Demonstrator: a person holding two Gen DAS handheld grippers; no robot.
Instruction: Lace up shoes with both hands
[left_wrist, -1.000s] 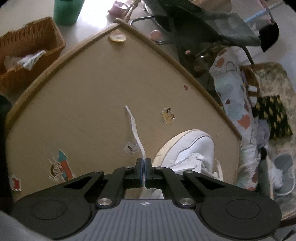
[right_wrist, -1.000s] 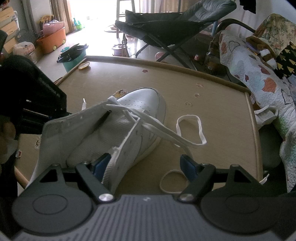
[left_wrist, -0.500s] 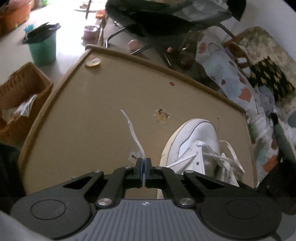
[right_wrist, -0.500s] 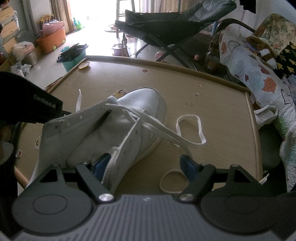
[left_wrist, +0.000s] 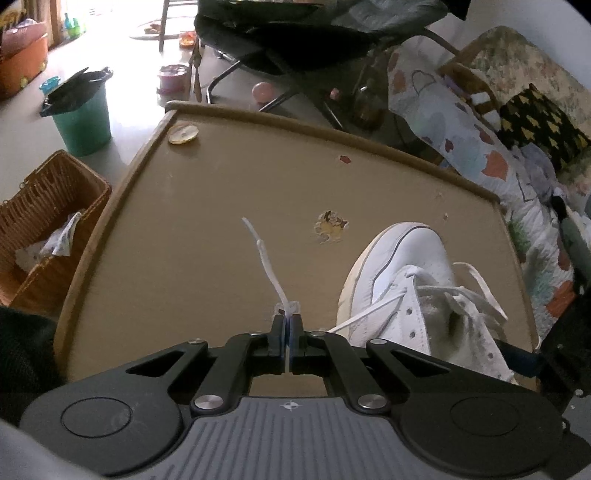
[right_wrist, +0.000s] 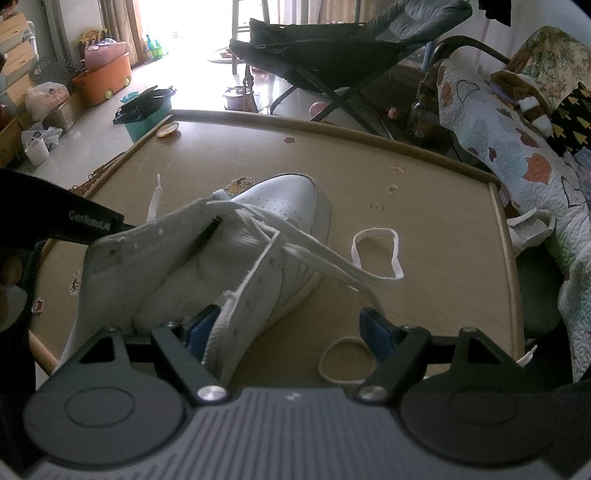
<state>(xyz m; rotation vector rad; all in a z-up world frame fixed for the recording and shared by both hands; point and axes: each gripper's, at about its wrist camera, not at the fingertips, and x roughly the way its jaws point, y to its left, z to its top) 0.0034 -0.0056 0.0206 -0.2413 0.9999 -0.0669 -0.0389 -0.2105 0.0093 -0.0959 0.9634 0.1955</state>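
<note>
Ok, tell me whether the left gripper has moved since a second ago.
Yes. In the right wrist view the left gripper has dropped lower against the table edge, uncovering the lace tip it holds.

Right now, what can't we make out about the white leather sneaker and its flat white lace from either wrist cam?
- White leather sneaker: heel hidden behind right gripper body, right wrist view.
- Flat white lace: run from left gripper to eyelet hidden by its fingers, left wrist view.
- Eyelets threaded: too small, both views.
</note>
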